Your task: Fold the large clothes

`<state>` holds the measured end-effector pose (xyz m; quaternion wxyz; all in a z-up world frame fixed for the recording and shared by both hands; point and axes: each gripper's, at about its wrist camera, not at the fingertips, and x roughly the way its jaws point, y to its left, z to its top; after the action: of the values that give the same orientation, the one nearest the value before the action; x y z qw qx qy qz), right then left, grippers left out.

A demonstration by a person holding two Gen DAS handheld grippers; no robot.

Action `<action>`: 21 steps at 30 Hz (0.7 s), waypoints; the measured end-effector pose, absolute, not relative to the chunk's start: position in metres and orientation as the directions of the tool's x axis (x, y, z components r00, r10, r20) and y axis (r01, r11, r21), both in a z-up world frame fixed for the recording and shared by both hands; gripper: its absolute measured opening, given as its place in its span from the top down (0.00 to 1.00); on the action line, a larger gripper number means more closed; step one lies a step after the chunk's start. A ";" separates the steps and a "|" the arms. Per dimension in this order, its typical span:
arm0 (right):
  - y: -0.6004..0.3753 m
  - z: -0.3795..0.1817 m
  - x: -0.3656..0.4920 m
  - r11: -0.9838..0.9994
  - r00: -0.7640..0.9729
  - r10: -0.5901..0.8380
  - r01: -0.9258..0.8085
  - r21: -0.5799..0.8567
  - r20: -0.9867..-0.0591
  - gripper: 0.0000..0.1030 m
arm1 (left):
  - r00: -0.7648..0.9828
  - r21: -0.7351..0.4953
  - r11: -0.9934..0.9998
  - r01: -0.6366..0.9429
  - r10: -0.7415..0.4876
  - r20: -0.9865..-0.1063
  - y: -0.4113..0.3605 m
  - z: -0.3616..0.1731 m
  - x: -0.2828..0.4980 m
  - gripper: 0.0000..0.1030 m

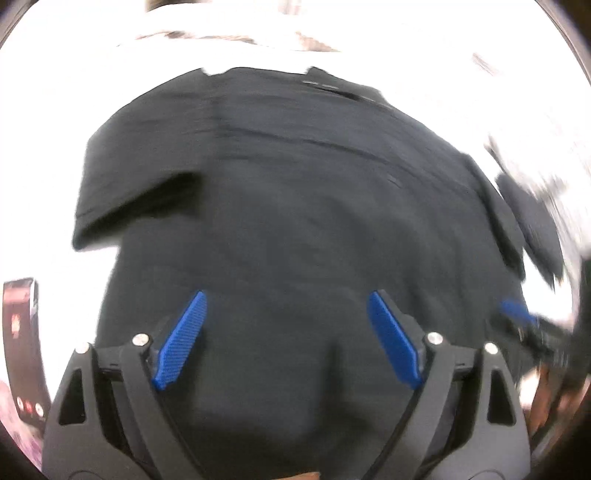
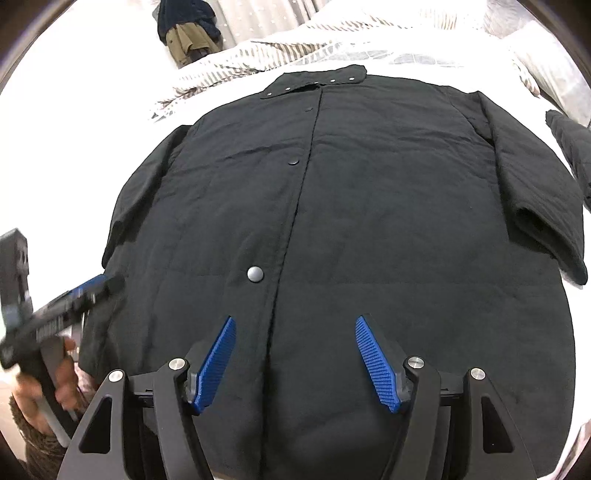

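A large black quilted coat (image 2: 351, 206) lies flat, front up, on a white bed, collar at the far end and snap buttons down the middle. Its right sleeve (image 2: 535, 206) lies along its side. The same coat (image 1: 288, 206) fills the blurred left wrist view, with its left sleeve (image 1: 122, 206) sticking out. My right gripper (image 2: 295, 325) is open and empty above the coat's lower hem. My left gripper (image 1: 286, 302) is open and empty above the lower coat; it also shows blurred at the left of the right wrist view (image 2: 92, 291), at the coat's edge.
White bedding (image 2: 92, 110) surrounds the coat, with a striped blanket (image 2: 258, 55) bunched beyond the collar. Another dark garment (image 2: 572, 147) lies at the far right. A phone (image 1: 22, 332) lies at the left edge. Clothes (image 2: 188, 29) hang at the back.
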<state>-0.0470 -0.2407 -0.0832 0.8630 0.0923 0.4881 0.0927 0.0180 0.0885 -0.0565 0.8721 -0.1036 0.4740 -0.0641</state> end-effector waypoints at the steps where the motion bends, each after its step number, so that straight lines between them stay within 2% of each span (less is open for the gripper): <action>1: -0.239 -0.084 -0.046 0.966 0.506 0.249 -0.067 0.250 -0.826 0.33 | 0.547 -0.252 0.967 -0.020 -0.201 -0.813 0.096 -0.058 0.023 0.13; 6: -0.234 -0.089 -0.040 0.965 0.499 0.253 -0.065 0.256 -0.829 0.33 | 0.554 -0.292 0.927 -0.235 -0.119 -0.824 0.146 -0.070 0.049 0.13; 10: -0.234 -0.097 -0.033 0.962 0.491 0.258 -0.052 0.268 -0.832 0.33 | 0.566 -0.207 0.939 -0.276 -0.016 -0.824 0.161 -0.070 0.068 0.13; 13: -0.240 -0.104 -0.027 0.956 0.487 0.267 -0.027 0.291 -0.831 0.33 | 0.577 -0.161 0.968 -0.193 -0.021 -0.817 0.160 -0.073 0.082 0.13; 19: -0.251 -0.112 -0.020 0.943 0.502 0.278 0.018 0.331 -0.819 0.33 | 0.617 -0.199 0.980 -0.027 -0.140 -0.774 0.145 -0.080 0.088 0.13; 21: -0.251 -0.114 -0.018 0.947 0.508 0.262 0.028 0.320 -0.820 0.33 | 0.627 -0.157 0.988 0.000 -0.123 -0.769 0.137 -0.081 0.092 0.13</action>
<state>-0.0176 -0.2512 -0.1137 0.8558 0.1476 0.4911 0.0682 0.0918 0.1367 -0.0814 0.8991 -0.0711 0.4305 -0.0343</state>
